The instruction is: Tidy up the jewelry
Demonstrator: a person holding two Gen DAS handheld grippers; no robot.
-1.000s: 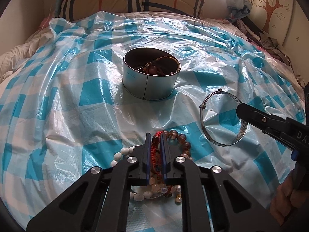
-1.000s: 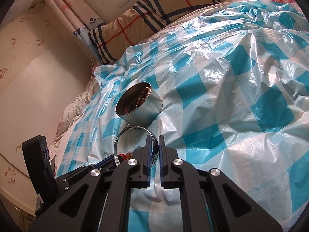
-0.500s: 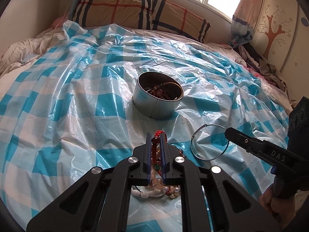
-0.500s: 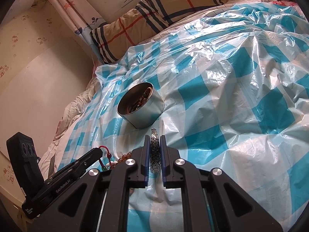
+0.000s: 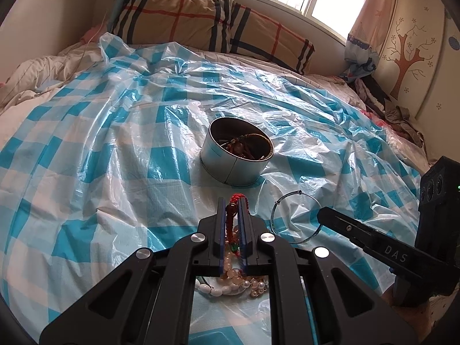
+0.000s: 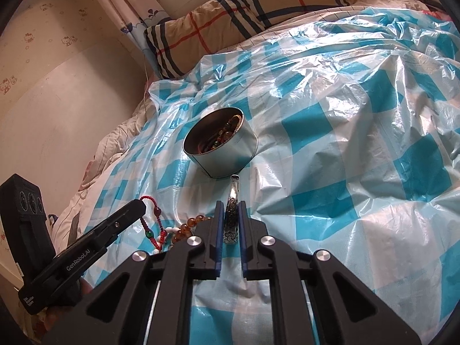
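Note:
A round metal tin with several bracelets inside stands mid-bed on the blue-checked plastic sheet. My left gripper is shut on a red corded bead bracelet, raised just in front of the tin. That bracelet dangles from the left gripper in the right wrist view. A pile of white, pearl and amber beads lies under it. My right gripper is shut on a silver bangle seen edge-on. The same bangle hangs as a ring from the right gripper.
A plaid pillow lies at the head of the bed under the window. Rumpled white bedding borders the sheet on the left, clothes on the right. Amber beads rest on the sheet between the grippers.
My left gripper has risen and tipped up, lifting the red bracelet off the bead pile. The right gripper rolled, turning the bangle from a flat ring to edge-on between its fingers.

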